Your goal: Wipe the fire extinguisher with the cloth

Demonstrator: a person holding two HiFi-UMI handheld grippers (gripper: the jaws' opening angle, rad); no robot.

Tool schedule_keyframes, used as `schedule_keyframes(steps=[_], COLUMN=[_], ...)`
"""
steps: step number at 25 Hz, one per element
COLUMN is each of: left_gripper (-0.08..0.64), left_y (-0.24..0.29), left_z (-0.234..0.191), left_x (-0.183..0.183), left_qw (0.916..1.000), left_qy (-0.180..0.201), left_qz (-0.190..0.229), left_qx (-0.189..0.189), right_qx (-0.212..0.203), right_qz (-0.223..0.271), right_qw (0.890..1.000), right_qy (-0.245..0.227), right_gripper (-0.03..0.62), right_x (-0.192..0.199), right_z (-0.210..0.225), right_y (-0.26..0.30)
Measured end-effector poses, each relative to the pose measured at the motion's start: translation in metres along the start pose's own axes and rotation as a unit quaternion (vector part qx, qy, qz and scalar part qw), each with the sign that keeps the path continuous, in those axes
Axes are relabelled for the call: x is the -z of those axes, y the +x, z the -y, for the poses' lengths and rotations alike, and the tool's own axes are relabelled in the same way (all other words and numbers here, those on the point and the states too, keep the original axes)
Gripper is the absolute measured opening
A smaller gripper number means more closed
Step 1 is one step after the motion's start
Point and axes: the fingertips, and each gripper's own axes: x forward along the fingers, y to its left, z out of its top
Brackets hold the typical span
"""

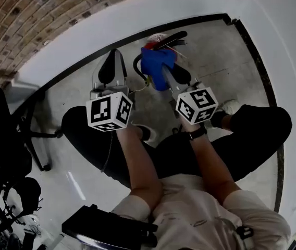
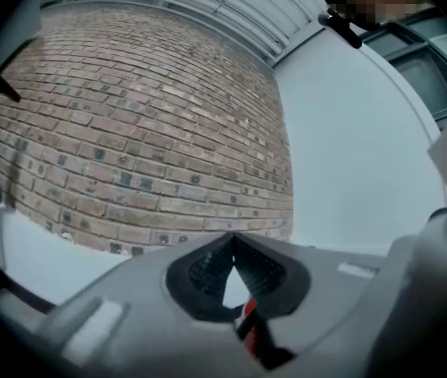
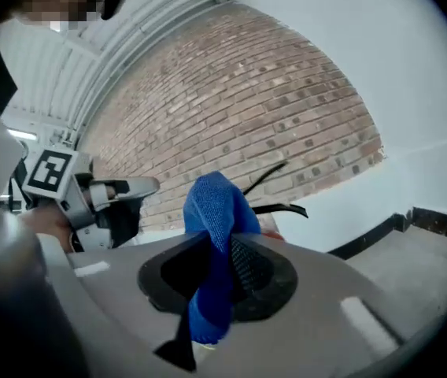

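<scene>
Head view: the red fire extinguisher (image 1: 157, 37) with black levers stands on grey floor near the black skirting strip (image 1: 85, 65) of the white wall; bare floor lies to its right. The right gripper (image 1: 163, 71) presses a blue cloth (image 1: 155, 61) just below its top. The left gripper (image 1: 111, 61) hangs beside it, apart.

Left gripper view: the left gripper (image 2: 233, 239) has its jaw tips together, with nothing between them.

Right gripper view: the right gripper (image 3: 220, 241) is clamped on the cloth (image 3: 216, 203), with the extinguisher's levers (image 3: 280, 209) just behind.
</scene>
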Motion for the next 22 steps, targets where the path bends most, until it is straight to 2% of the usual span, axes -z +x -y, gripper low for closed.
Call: schedule_keyframes(steps=[2, 4, 6, 8, 10, 13, 16, 19, 22], left_gripper=[0.002, 0.002, 0.002, 0.002, 0.002, 0.002, 0.002, 0.002, 0.002], left_y=[0.002, 0.003, 0.003, 0.001, -0.002, -0.002, -0.004, -0.003, -0.001], left_z=[0.01, 0.019, 0.023, 0.022, 0.021, 0.026, 0.035, 0.033, 0.023], left_x=[0.002, 0.006, 0.01, 0.016, 0.021, 0.031, 0.047, 0.063, 0.069], left_qw=[1.0, 0.9998, 0.9998, 0.9998, 0.9998, 0.9996, 0.999, 0.998, 0.9969], left_qy=[-0.003, -0.005, -0.006, -0.009, -0.011, -0.011, -0.005, 0.0, 0.01], left_qz=[-0.001, -0.002, -0.004, -0.008, -0.014, -0.026, -0.043, -0.064, -0.078], left_qx=[0.009, 0.017, 0.02, 0.017, 0.011, 0.007, 0.009, 0.003, -0.006], right_qx=[0.02, 0.055, 0.09, 0.105, 0.122, 0.158, 0.185, 0.207, 0.215], right_qz=[0.004, 0.004, -0.02, -0.061, -0.109, -0.171, -0.199, -0.225, -0.283], right_qw=[1.0, 0.998, 0.996, 0.991, 0.982, 0.959, 0.931, 0.909, 0.883], right_qy=[0.023, 0.01, 0.005, 0.05, 0.09, 0.16, 0.243, 0.283, 0.305], right_gripper=[0.064, 0.064, 0.063, 0.063, 0.063, 0.063, 0.063, 0.063, 0.064], right_x=[0.011, 0.026, 0.055, 0.101, 0.152, 0.227, 0.284, 0.334, 0.393], right_z=[0.01, 0.022, 0.035, 0.049, 0.065, 0.096, 0.123, 0.137, 0.143], right_y=[-0.002, -0.014, -0.022, -0.02, -0.017, -0.018, -0.019, -0.011, -0.014])
